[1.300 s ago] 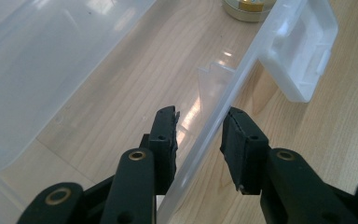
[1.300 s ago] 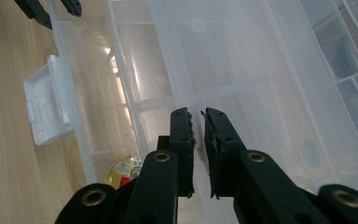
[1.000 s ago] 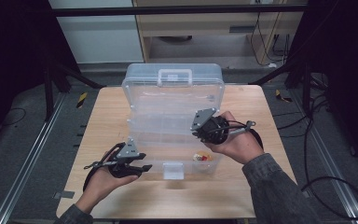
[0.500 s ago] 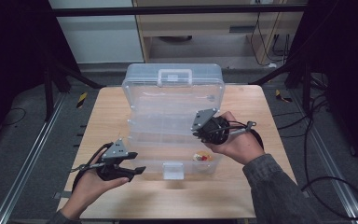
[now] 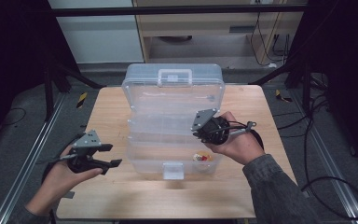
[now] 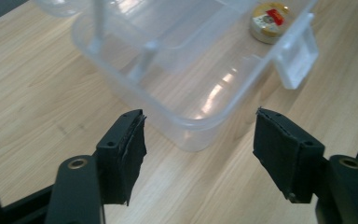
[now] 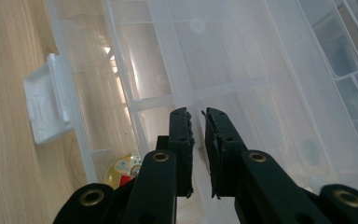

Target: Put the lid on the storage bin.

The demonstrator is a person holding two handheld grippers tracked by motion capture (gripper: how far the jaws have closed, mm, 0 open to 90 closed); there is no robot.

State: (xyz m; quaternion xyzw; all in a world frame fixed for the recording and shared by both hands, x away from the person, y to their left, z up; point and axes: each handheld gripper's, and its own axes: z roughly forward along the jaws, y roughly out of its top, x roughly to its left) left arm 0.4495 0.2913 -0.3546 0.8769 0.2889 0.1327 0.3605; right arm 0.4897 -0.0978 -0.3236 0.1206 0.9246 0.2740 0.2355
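Two grippers work around one clear plastic organizer box (image 5: 172, 126), which lies open at the centre of the high view on the wooden table (image 5: 107, 116), lid up. Its dividers are see-through; a white latch (image 5: 173, 170) sits at the near edge. A small round tin (image 5: 202, 157), yellow with red, rests in the lower-right compartment. The left gripper (image 5: 114, 155), lower left, has just been opening, with nothing between its jaws. The right gripper (image 7: 198, 122) hangs over the compartments, jaws pressed together and holding nothing. Best to keep the left jaws clear of the wall.
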